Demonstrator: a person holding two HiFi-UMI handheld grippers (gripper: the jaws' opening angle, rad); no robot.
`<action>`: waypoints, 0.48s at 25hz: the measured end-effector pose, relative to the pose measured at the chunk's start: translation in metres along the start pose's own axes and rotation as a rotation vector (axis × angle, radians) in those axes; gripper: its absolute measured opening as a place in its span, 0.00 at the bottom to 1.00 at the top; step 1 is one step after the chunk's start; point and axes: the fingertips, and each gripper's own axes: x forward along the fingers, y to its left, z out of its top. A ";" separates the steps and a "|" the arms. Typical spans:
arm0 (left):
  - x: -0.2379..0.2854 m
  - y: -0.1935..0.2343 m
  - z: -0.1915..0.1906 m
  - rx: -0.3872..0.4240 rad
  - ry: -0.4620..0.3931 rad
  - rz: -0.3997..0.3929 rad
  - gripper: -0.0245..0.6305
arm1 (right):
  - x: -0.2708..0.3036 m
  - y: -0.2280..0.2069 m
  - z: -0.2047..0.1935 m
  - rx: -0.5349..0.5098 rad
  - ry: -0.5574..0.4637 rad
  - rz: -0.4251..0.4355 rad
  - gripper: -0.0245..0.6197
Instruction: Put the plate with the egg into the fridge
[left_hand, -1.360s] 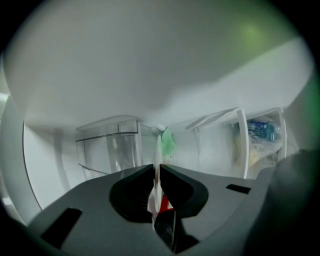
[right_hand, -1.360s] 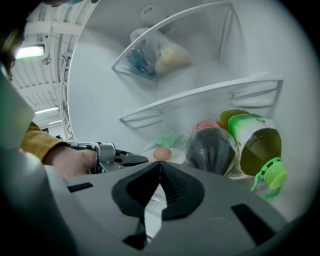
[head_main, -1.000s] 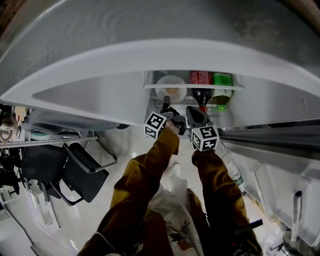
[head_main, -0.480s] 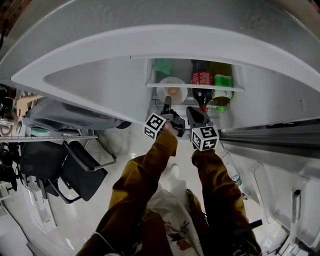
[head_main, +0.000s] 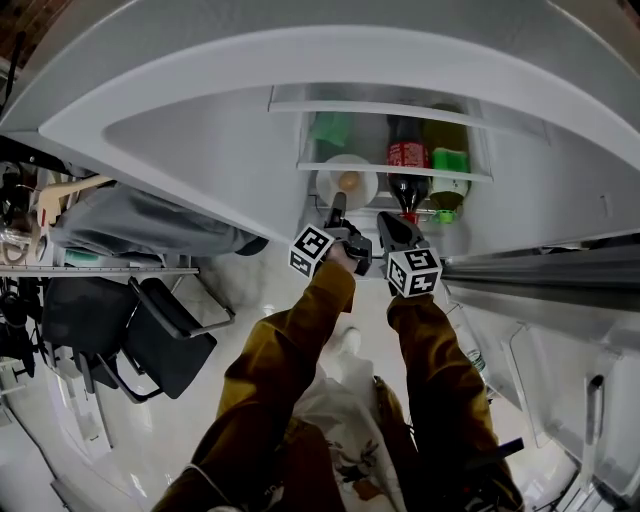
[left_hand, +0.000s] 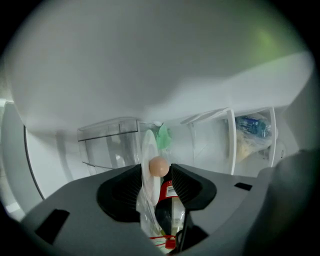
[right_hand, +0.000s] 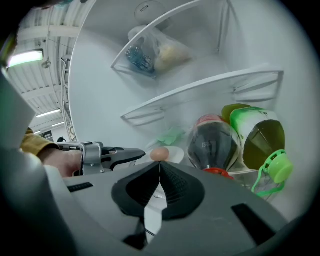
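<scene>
Having just opened wide around the plate (left_hand: 148, 145) at its 6 o'clock rim, the left gripper (left_hand: 157, 170) held nothing, but a crooked retreat could snag it, rolling the egg (left_hand: 159, 166).

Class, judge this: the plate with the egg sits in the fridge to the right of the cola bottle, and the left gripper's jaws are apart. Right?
Wrong side: the head view shows the plate with the egg left of the cola bottle. The jaws of the left gripper are indeed apart, having just been opening, the plate's rim between them.
</scene>
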 end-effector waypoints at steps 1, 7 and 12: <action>-0.001 0.001 -0.001 -0.009 0.006 -0.006 0.29 | 0.000 0.000 -0.002 0.001 0.005 -0.001 0.05; -0.006 0.002 -0.003 -0.020 0.029 -0.019 0.29 | 0.003 0.007 -0.014 -0.005 0.042 0.017 0.05; -0.013 0.002 -0.003 -0.022 0.038 -0.033 0.29 | 0.004 0.009 -0.015 -0.001 0.037 0.014 0.05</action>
